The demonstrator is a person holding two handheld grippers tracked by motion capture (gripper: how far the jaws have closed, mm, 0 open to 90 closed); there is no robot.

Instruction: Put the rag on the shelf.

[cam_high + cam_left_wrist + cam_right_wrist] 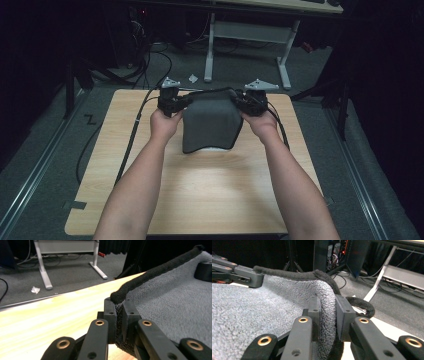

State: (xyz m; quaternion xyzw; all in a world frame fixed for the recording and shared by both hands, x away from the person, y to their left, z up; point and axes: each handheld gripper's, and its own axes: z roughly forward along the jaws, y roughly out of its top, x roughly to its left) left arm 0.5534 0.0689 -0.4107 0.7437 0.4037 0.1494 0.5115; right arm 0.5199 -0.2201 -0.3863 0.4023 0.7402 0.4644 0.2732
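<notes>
The towel [210,125] hangs between the left tool [181,102] and the right tool [239,102], its lower edge on the table [210,200]. Each tool clamps one upper corner. A desk frame [247,35] stands beyond both tools.

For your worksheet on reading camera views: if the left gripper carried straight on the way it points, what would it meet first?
Probably only bare light wooden tabletop, then its far edge; the grey fleecy towel sits between its jaws already.

Right hand-held gripper [327,315] pinching grey towel [262,317] edge.
</notes>
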